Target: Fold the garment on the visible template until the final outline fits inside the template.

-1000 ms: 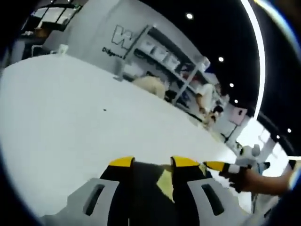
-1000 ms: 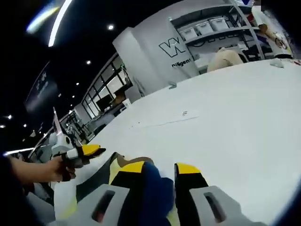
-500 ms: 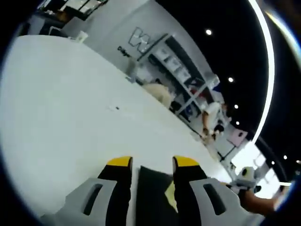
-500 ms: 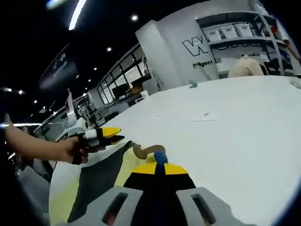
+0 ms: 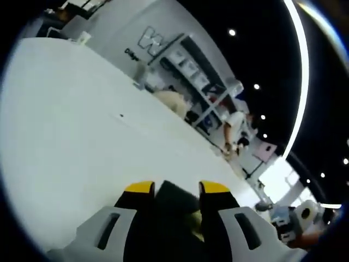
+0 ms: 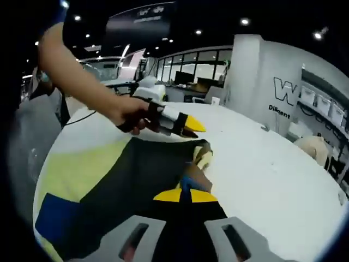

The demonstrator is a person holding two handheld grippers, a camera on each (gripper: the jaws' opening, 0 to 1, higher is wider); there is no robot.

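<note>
The garment (image 6: 136,169) lies on the white table, dark with a yellow-green panel and a blue patch at its near left. My right gripper (image 6: 180,195) is shut on its bunched blue and brown collar edge. A hand holds my left gripper (image 6: 192,127) at the garment's far edge, yellow tips pointing right. In the left gripper view my left gripper (image 5: 176,188) has its jaws apart, with dark garment fabric (image 5: 174,197) and a bit of yellow between them. No template outline can be made out.
The white table (image 6: 267,169) stretches away on the right and, in the left gripper view, the table (image 5: 65,125) runs far ahead. A beige bundle (image 5: 172,101) sits at its far edge before shelves with bins (image 5: 191,60). A person (image 5: 234,123) stands beyond.
My right gripper's jaws went from open around blue fabric to shut on the collar edge. The right view has swung left, so the left gripper looks closer. Left jaws keep the same gap.
</note>
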